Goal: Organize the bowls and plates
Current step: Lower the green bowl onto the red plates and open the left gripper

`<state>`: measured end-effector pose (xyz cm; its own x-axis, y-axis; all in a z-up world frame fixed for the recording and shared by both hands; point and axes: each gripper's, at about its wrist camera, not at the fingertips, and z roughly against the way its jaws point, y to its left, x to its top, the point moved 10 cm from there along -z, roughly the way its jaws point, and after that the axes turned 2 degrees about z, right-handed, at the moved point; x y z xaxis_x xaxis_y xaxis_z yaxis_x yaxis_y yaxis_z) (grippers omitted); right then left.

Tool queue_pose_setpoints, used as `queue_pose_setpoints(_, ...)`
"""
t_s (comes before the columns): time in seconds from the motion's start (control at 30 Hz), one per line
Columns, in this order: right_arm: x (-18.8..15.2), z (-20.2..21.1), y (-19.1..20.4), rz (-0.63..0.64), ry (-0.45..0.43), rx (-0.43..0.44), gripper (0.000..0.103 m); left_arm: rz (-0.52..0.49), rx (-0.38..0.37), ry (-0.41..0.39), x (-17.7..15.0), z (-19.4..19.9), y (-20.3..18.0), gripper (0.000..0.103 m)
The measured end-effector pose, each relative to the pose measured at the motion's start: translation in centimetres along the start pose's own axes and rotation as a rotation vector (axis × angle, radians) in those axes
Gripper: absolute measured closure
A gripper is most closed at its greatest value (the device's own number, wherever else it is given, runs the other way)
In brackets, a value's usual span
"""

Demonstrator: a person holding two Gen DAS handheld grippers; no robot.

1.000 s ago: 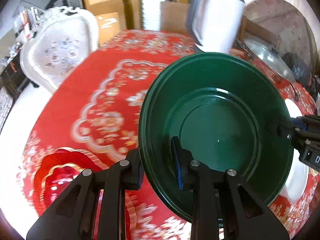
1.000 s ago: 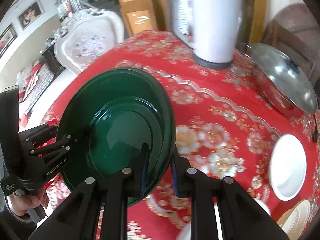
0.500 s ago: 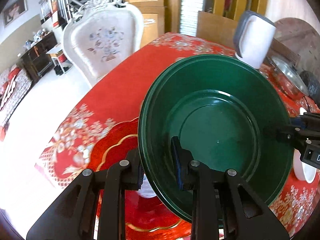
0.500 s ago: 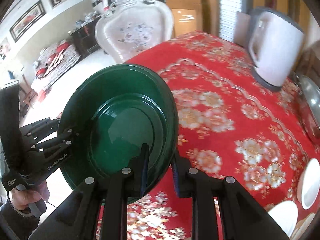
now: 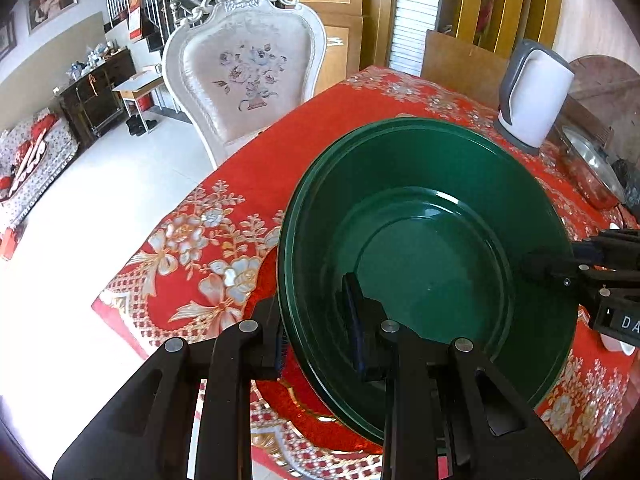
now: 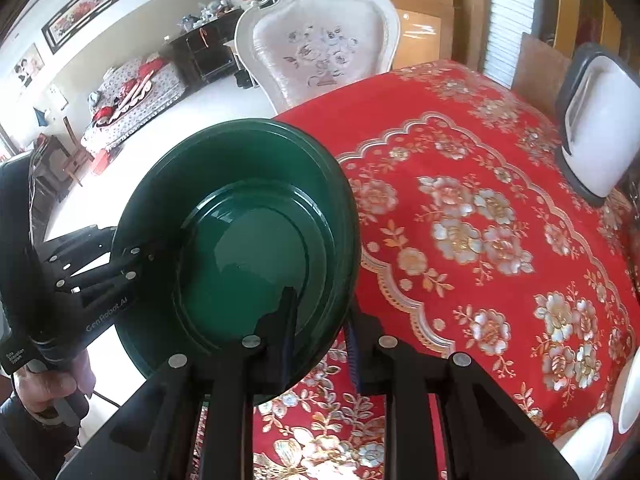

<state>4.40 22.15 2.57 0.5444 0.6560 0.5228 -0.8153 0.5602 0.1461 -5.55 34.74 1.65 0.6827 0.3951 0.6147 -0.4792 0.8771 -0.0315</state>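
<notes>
A stack of dark green plates (image 5: 432,264) is held in the air above the near left corner of the red floral tablecloth (image 5: 248,184). My left gripper (image 5: 316,324) is shut on the stack's near rim. My right gripper (image 6: 320,320) is shut on the opposite rim of the green plates (image 6: 248,256). Each gripper shows in the other's view, the right one (image 5: 592,268) at the far right and the left one (image 6: 92,272) at the left. Under the stack a red plate with a gold rim (image 5: 276,380) lies on the cloth. White plates and bowls (image 6: 592,436) lie at the table's near right.
A white electric kettle (image 5: 532,100) stands at the far side of the table, with a steel lidded pot (image 5: 592,164) to its right. A white ornate chair (image 5: 248,68) stands against the table's left side. White tiled floor lies beyond the table edge.
Both grippers have carried the green plates back and to the left, from the table's middle toward its near left corner. The kettle and pot have receded. Both grips are unchanged.
</notes>
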Motion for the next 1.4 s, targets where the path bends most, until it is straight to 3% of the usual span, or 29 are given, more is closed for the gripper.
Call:
queue_pose_setpoints(0.47,-0.9,-1.6,2.6,0.042,0.047,0.01,0.075,0.014,0.012,0.037,-2.4,-0.8,1.8,0.079)
queue_pose_setpoints(0.8,-1.8,-3.5,2.5,0.029,0.091,0.008,0.074,0.015,0.021,0.061,-2.8,-2.3,1.9,0.079)
queue_pose_setpoints(1.4,-1.9,-3.7,2.0,0.014,0.097,0.004,0.074,0.007,0.035,0.06,-2.8,-3.2,1.6,0.079)
